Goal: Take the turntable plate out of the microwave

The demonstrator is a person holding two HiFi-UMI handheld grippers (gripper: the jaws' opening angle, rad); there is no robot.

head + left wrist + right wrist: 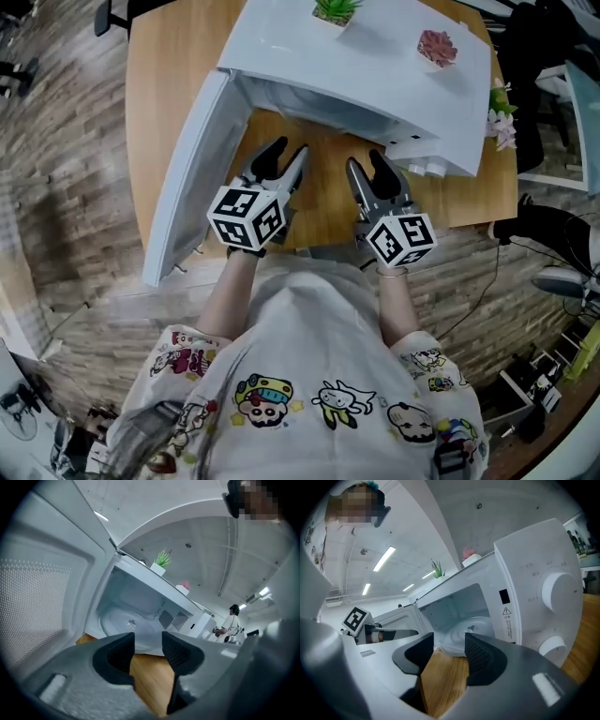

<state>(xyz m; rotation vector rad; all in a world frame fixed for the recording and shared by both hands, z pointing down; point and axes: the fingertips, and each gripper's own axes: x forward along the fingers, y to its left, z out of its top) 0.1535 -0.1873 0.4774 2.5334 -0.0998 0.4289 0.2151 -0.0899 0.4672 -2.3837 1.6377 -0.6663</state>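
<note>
A white microwave [375, 75] stands on a wooden table [323, 206] with its door [187, 178] swung open to the left. The glass turntable plate [124, 623] lies flat on the cavity floor; the right gripper view also shows the plate [471, 627]. In the head view the microwave's top hides it. My left gripper [284, 159] and right gripper [368, 167] hover side by side above the table just in front of the cavity. Both are open, with nothing between the jaws. The left gripper [148, 641] and the right gripper [449, 641] point at the cavity, short of the plate.
A green potted plant [336, 9] and a pink one [437, 47] sit on the microwave top. Two control knobs [558, 590] are on its right panel. Flowers [500, 117] stand at the table's right edge. A person [232, 616] stands far behind.
</note>
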